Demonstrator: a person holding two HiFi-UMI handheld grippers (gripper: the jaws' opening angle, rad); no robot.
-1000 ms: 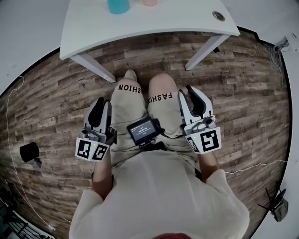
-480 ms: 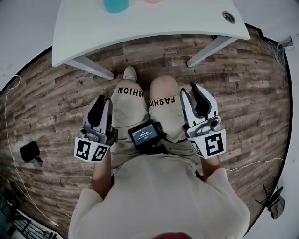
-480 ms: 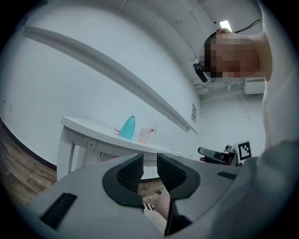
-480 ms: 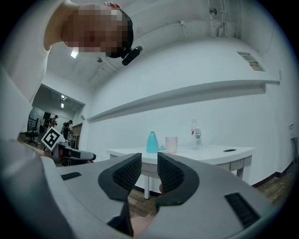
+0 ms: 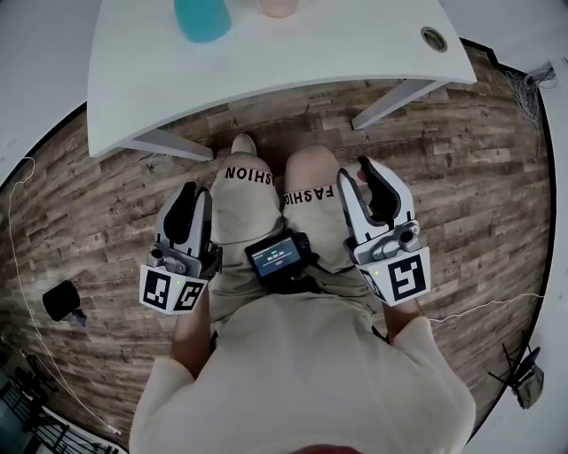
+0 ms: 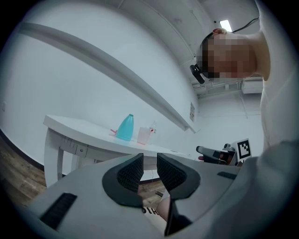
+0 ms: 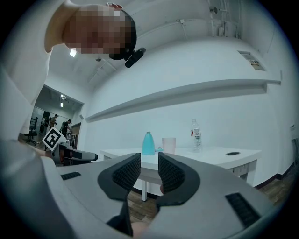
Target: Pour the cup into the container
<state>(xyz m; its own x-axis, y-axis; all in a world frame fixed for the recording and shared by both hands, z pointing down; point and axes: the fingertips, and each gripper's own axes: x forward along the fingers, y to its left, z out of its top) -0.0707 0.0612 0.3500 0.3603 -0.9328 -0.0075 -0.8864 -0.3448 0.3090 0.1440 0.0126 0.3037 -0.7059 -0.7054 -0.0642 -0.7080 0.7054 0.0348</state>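
White table (image 5: 266, 62), cup (image 5: 278, 7) and container (image 5: 202, 19) were drawn nearer, the empty jaws of the right gripper (image 7: 149, 170) were eased slightly apart, and those of the left gripper (image 6: 149, 170) were left narrow and empty: approach only.

On the table (image 5: 337, 44) stood the container (image 5: 202, 18) toward its left end, the cup (image 5: 278, 7) near its middle, the bottle (image 7: 196, 135) farther right.
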